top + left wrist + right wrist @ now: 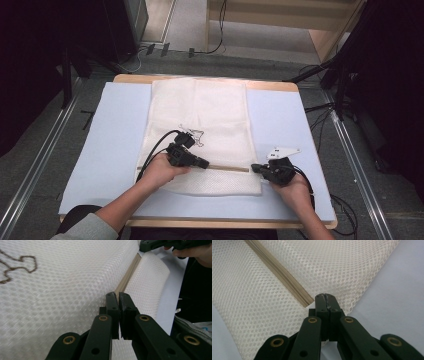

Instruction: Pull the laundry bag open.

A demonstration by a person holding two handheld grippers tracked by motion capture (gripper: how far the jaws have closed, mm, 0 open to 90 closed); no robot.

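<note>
A white mesh laundry bag (200, 130) lies flat on the light blue surface (110, 150), its long side running away from the person, with a tan zipper (227, 168) crossing it near the person's edge. A thin dark squiggle of embroidery (192, 134) sits near the bag's middle.

The work in hand looks like running the zipper along its track. The left hand-held gripper (202, 163) rests on the zipper line, and in the left gripper view its jaws stand together at the near end of the tan strip (127, 277) — most likely pinched on the slider or its pull, though the piece itself is hidden between the pads, so what they hold cannot be told for certain. The right hand-held gripper (257, 168) sits at the bag's right edge, at the far end of the zipper. In the right gripper view its jaws are pressed together just beside the zipper's end (305, 302), seemingly clamping the mesh there to anchor the bag.

By this reading, the step is about midway: part of the track still lies between the two grippers. The next move calls for a steady pull of the left hand along the zipper toward the right — kept low and in line with the track — while the right hand keeps the fabric taut so the mesh does not bunch.
</note>
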